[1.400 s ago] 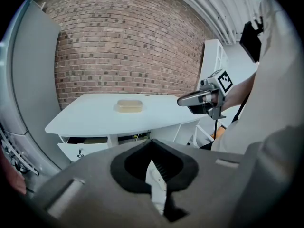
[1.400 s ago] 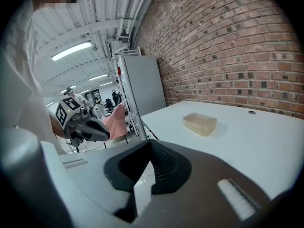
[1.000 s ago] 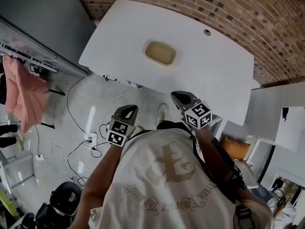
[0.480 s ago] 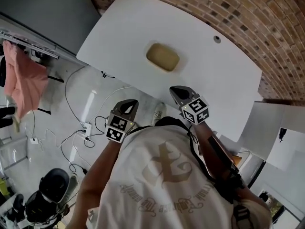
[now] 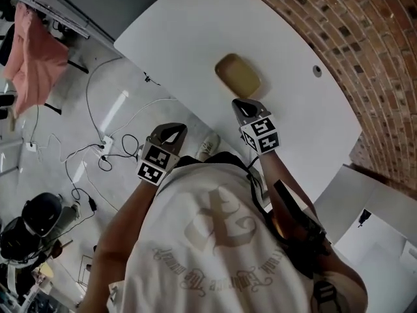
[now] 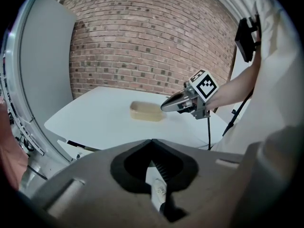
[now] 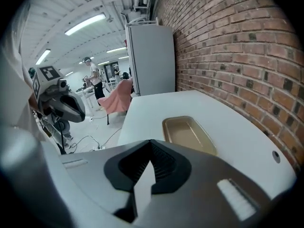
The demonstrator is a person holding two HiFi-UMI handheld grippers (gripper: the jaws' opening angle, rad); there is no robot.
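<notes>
The right gripper (image 5: 241, 105), jaws together and empty, has come forward over the edge of the white table (image 5: 189, 31). It now sits just short of the tan tray (image 5: 238, 75) lying mid-table. The left gripper (image 5: 171, 132), also closed on nothing, hangs back off the edge.

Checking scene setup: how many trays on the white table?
1: an empty tan tray on the table, just ahead of the right gripper. The person's body hides part of the near edge.
</notes>
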